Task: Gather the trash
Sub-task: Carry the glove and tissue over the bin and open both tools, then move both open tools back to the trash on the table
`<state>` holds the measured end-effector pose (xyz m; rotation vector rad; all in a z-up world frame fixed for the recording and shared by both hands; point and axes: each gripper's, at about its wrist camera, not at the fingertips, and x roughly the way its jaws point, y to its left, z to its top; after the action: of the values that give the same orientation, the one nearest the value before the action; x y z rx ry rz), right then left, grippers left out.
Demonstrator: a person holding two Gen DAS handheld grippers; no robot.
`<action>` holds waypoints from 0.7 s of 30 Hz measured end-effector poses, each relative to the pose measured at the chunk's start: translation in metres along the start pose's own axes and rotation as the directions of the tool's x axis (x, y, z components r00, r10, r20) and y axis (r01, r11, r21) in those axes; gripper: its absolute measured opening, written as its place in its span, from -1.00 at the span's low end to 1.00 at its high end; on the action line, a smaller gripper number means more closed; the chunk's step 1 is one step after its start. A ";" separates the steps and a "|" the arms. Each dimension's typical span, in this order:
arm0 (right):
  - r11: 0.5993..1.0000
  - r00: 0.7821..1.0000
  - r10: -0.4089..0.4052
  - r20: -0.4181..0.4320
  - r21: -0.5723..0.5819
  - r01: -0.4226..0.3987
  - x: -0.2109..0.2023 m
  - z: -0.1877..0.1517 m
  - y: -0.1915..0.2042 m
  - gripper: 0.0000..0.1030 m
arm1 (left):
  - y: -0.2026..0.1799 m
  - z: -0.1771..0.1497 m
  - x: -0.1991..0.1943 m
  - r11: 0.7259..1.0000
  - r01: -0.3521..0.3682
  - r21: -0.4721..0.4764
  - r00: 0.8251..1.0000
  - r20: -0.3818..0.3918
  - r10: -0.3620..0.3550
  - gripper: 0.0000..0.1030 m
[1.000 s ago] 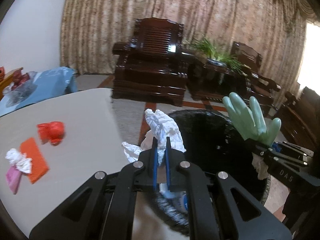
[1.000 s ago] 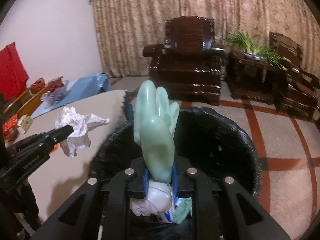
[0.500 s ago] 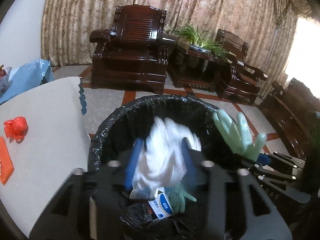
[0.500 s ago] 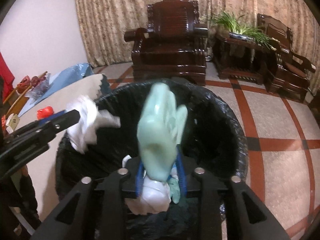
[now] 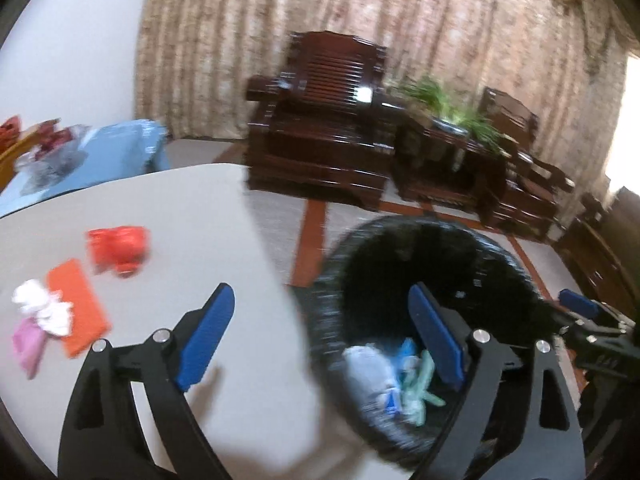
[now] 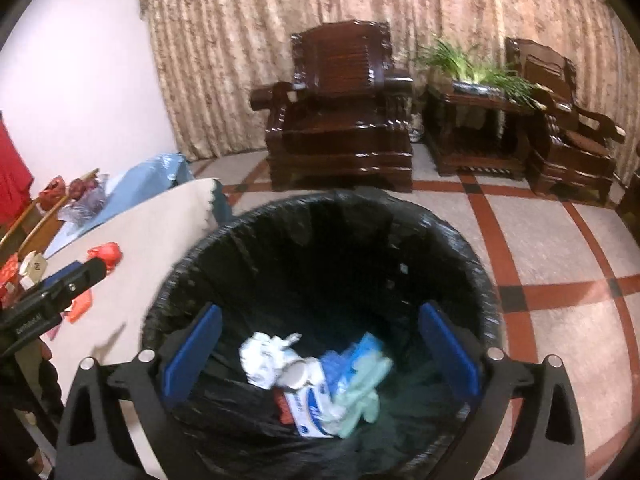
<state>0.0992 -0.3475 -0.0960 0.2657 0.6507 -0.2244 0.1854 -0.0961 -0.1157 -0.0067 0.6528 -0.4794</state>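
The black-lined trash bin [image 6: 320,208] stands on the floor beside the beige table [image 5: 180,208]. Inside lie a crumpled white tissue [image 6: 262,354], a green glove [image 6: 360,392] and a blue-and-white packet [image 6: 310,404]. My right gripper [image 6: 320,344] is open and empty over the bin. My left gripper [image 5: 320,332] is open and empty over the table edge and the bin's [image 5: 416,224] left rim. On the table lie a red crumpled bag [image 5: 118,246], an orange card [image 5: 78,308], a white tissue wad [image 5: 42,308] and a pink scrap [image 5: 26,346].
A dark wooden armchair [image 6: 340,112], a side table with a green plant [image 6: 476,64] and a second chair [image 6: 568,120] stand before the curtain. A blue cloth [image 5: 108,148] covers furniture behind the table. The floor is tiled with red lines.
Both grippers have opened. The white tissue and the green glove have dropped into the bin. The left gripper has swung left, back toward the table.
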 end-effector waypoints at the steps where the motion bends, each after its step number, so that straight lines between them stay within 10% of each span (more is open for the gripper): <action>1: 1.000 1.000 0.011 0.002 -0.007 -0.011 0.001 0.002 0.006 0.88 | 0.010 0.001 -0.005 1.000 -0.020 -0.012 1.000 0.003 0.020 0.68; 21: 0.903 0.948 0.316 -0.039 -0.296 -0.313 0.051 0.002 0.218 0.88 | 0.215 -0.033 -0.083 0.889 -0.422 -0.178 0.906 -0.055 0.420 0.67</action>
<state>0.2027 -0.1495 -0.0886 0.0750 0.6132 0.1847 0.2005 0.1355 -0.1266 -0.0373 0.6896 0.0041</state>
